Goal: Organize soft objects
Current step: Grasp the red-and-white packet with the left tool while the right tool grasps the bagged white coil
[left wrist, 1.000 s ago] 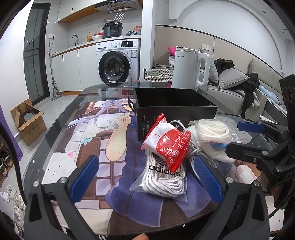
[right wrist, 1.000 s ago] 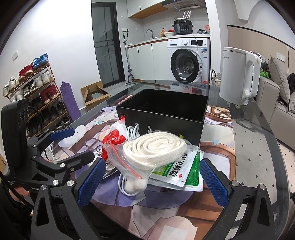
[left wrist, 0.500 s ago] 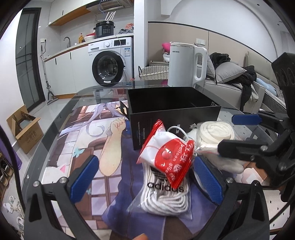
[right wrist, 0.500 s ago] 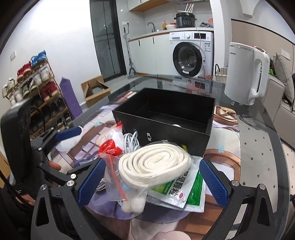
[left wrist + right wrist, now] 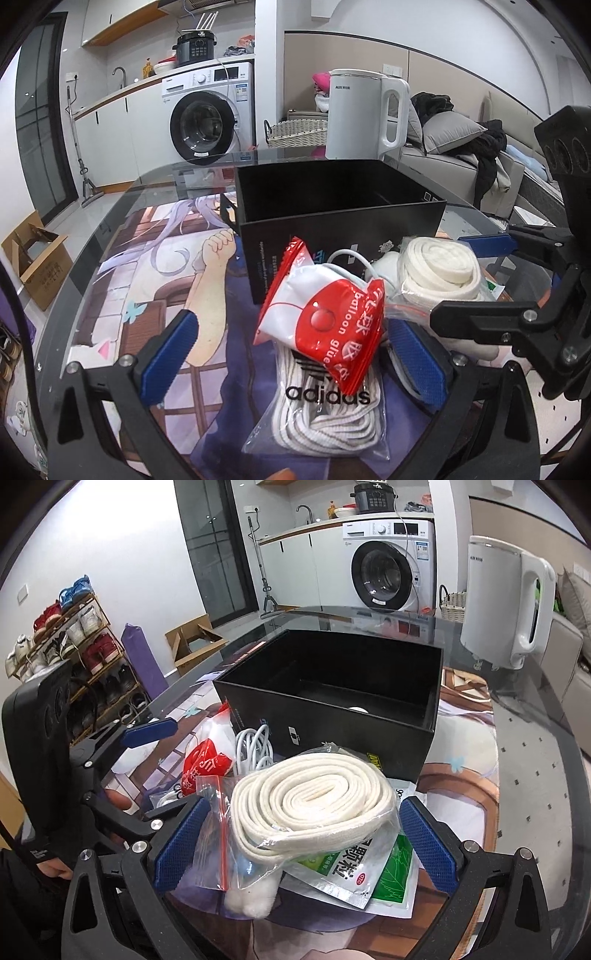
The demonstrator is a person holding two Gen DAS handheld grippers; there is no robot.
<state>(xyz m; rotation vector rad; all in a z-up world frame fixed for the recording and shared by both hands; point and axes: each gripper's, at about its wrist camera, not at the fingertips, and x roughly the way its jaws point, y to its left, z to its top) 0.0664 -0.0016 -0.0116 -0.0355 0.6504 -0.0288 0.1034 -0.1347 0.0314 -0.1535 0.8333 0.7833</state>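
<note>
A pile of soft packets lies in front of an open black box. My left gripper is open, its blue pads either side of a red and white balloon glue packet that lies on a bagged white adidas cord. My right gripper is open around a clear bag with a coiled cream strap. Under that bag lie green and white sachets. A white cable sits between the packets and the box.
A white kettle stands on the glass table beyond the box. The table carries a printed anime mat. A washing machine, sofa, cardboard box and shoe rack surround the table.
Both grippers have moved forward and lower toward the pile, so the balloon glue packet and the coiled strap bag now sit further in between their open pads.
</note>
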